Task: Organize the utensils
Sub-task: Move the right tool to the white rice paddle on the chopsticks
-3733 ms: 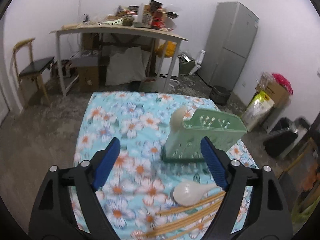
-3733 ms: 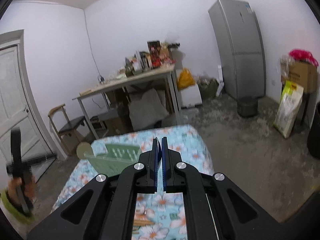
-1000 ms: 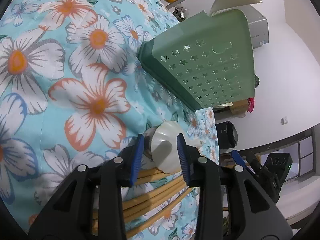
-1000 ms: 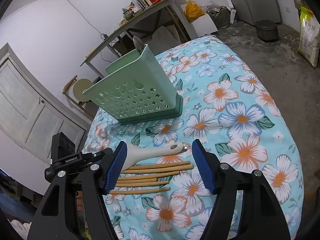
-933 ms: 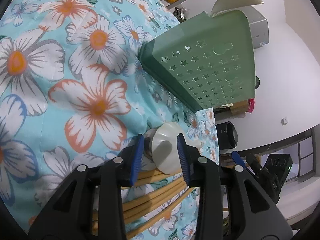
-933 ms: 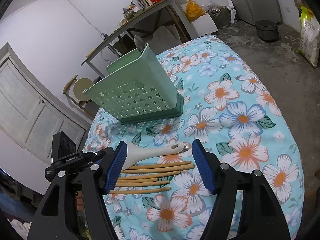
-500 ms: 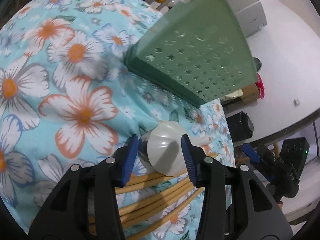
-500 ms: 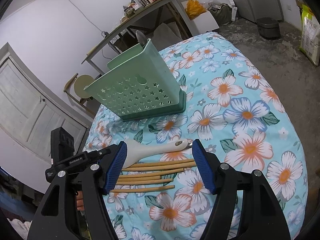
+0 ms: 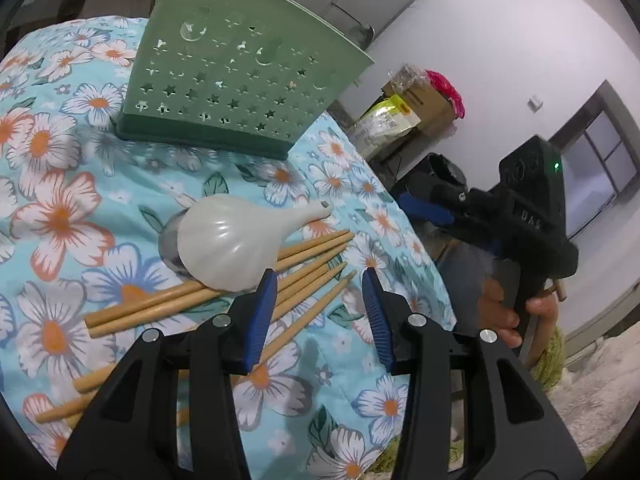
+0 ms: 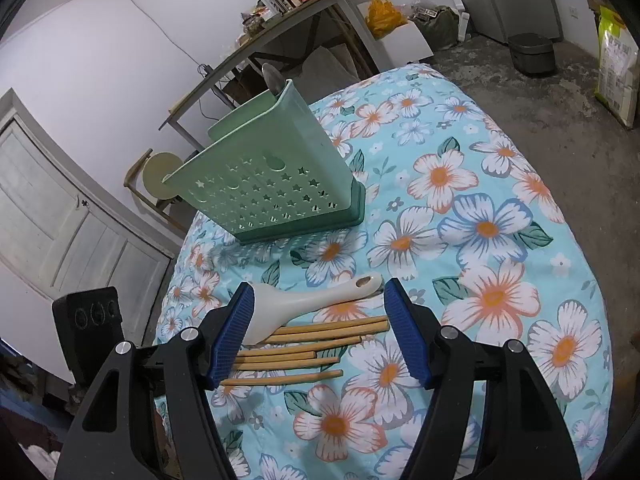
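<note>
A white rice spoon (image 9: 232,244) (image 10: 304,304) lies bowl-down across several wooden chopsticks (image 9: 224,300) (image 10: 304,344) on the floral cloth. Behind them stands a green perforated caddy (image 9: 240,76) (image 10: 272,188). A cream paddle (image 10: 158,180) and a metal spoon (image 10: 272,76) stick out of the caddy. My left gripper (image 9: 319,276) is open just behind and right of the spoon's bowl, with only chopstick tips below its gap. My right gripper (image 10: 320,290) hangs open over the spoon's handle and the chopsticks, touching neither. It also shows in the left wrist view (image 9: 440,210), held by a hand.
The flowered table (image 10: 500,240) drops off at its near and right edges. Beyond it are a cluttered desk (image 10: 288,12), a white door (image 10: 60,220), a fridge (image 9: 372,0), boxes and bags (image 9: 420,104), and a dark bin (image 10: 532,54) on the concrete floor.
My left gripper widened, rolled, and drew back and up. The white spoon's bowl, earlier between its pads, now lies free ahead of them. The right gripper stayed put.
</note>
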A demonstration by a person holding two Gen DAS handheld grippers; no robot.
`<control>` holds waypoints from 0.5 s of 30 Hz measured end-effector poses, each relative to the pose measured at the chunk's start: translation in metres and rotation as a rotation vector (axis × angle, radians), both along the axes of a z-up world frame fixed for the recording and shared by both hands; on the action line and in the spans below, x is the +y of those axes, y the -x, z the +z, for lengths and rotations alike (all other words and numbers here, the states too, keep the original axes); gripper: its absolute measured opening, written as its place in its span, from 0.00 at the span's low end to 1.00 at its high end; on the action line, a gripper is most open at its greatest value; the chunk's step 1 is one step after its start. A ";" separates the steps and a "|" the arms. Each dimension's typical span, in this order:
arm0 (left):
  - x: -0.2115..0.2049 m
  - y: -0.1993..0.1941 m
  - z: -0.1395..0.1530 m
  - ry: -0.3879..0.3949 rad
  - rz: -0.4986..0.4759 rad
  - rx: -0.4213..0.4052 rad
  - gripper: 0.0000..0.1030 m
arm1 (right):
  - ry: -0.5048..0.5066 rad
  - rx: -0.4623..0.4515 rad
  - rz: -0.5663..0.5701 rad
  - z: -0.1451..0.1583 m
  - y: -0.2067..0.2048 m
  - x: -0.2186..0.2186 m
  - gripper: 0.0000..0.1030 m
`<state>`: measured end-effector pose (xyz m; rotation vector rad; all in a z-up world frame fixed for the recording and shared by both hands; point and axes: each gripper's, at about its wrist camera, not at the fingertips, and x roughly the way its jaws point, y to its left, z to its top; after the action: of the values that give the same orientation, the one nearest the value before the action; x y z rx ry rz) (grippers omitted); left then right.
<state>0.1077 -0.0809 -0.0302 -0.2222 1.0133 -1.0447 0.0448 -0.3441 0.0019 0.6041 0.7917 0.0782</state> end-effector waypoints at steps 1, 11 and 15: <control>0.001 -0.001 0.000 -0.004 0.019 0.000 0.40 | 0.000 -0.001 0.001 0.000 0.000 0.000 0.64; 0.036 -0.022 -0.011 -0.020 0.225 0.088 0.52 | -0.014 0.017 0.051 -0.007 -0.010 0.013 0.64; 0.038 -0.030 -0.022 0.010 0.244 0.143 0.52 | -0.024 0.020 0.076 -0.010 -0.015 0.023 0.64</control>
<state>0.1377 -0.0429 -0.0519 -0.4232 1.0794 -0.8209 0.0595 -0.3211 -0.0081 0.5981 0.8338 0.1519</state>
